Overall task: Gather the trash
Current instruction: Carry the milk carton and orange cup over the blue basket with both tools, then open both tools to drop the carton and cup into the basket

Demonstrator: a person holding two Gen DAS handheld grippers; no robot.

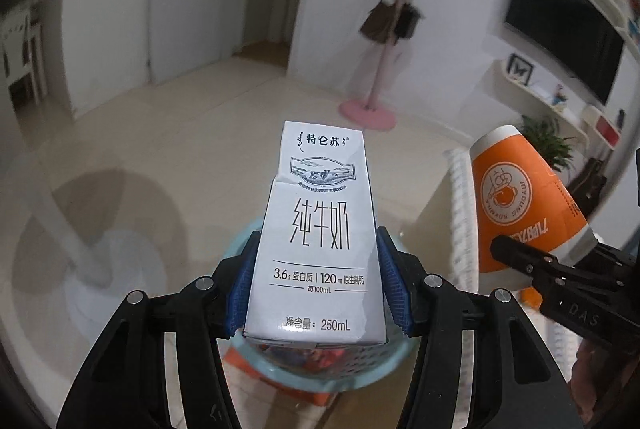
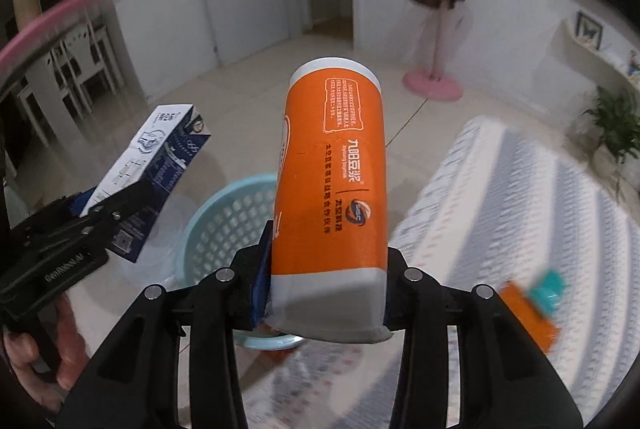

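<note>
Tiled floor, striped rug — hand-held grippers clamp milk carton, orange cup

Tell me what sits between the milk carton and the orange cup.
Only the light blue basket shows between and below the milk carton and the orange cup, seen in the right wrist view.

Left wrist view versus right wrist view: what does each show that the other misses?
Left wrist only: the milk carton's front label and the wall television. Right wrist only: the paper cup's printed side, the person's hand holding the left gripper, and white chairs. Both: carton, cup, the blue basket below, the pink coat stand.
</note>
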